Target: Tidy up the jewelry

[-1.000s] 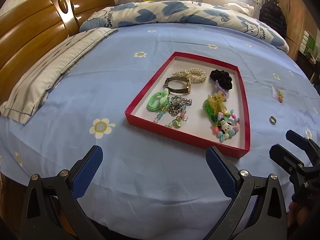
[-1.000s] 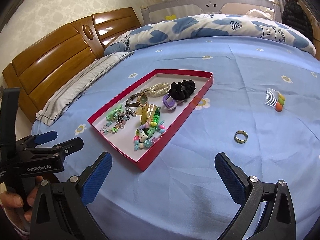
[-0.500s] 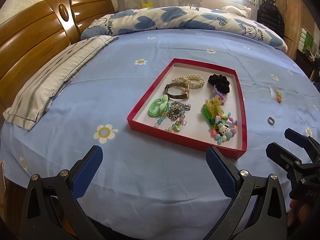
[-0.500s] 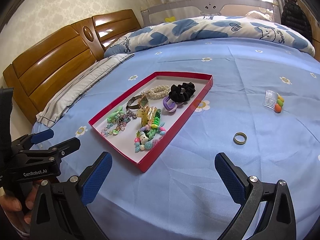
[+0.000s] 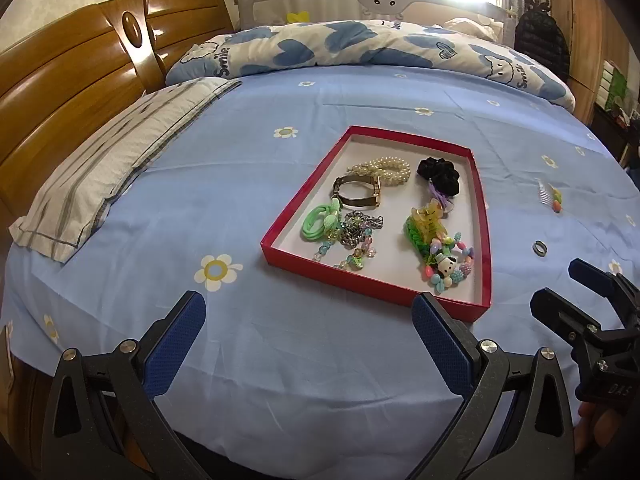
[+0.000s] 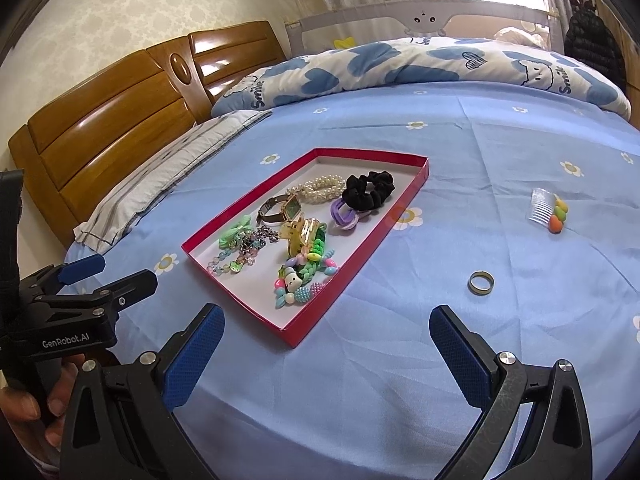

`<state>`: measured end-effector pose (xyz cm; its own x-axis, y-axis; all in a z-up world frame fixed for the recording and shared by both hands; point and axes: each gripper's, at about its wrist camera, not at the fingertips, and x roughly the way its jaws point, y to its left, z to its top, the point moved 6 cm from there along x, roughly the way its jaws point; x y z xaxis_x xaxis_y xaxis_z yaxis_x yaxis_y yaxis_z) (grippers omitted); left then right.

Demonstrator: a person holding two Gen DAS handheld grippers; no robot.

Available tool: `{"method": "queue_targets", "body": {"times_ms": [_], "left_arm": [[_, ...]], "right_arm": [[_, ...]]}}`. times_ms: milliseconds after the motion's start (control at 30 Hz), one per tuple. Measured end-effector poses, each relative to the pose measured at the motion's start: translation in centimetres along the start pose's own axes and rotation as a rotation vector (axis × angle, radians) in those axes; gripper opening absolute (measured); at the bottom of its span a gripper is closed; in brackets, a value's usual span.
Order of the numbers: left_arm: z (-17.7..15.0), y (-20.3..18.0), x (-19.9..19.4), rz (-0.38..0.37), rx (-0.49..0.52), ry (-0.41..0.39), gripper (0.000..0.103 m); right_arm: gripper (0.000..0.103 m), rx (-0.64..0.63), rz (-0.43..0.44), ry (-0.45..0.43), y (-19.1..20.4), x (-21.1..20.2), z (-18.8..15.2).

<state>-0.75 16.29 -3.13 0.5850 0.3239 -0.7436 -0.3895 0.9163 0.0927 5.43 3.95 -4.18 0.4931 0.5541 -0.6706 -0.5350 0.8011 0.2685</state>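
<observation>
A red tray (image 5: pixel 294 204) (image 6: pixel 372 246) lies on the blue bedsheet and holds a pearl bracelet (image 5: pixel 384 168), a watch (image 5: pixel 358 190), a black scrunchie (image 6: pixel 370 188), green hair ties and bead strings. A metal ring (image 5: pixel 540 248) (image 6: pixel 481 282) and a clear comb with coloured beads (image 5: pixel 550 198) (image 6: pixel 548 210) lie on the sheet right of the tray. My left gripper (image 5: pixel 308 334) is open and empty, near the tray's front edge. My right gripper (image 6: pixel 326 344) is open and empty, near the tray's front corner, with the ring just beyond its right finger.
A striped pillow (image 5: pixel 116 160) lies at the left by the wooden headboard (image 5: pixel 68 80). A rolled heart-print quilt (image 5: pixel 360 48) lies across the far side. The bed edge drops off below both grippers.
Both grippers have drawn back and risen a little, so the tray looks smaller and farther. Both stay open. Nothing on the bed has moved.
</observation>
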Motion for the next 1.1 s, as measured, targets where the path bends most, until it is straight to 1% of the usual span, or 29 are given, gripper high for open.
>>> {"method": "queue_targets", "body": {"times_ms": [1100], "left_arm": [[-0.14,0.10,-0.21,0.007,0.001,-0.006,0.103]], "right_arm": [[0.103,-0.010,0.005,-0.001,0.52,-0.11,0.20]]}}
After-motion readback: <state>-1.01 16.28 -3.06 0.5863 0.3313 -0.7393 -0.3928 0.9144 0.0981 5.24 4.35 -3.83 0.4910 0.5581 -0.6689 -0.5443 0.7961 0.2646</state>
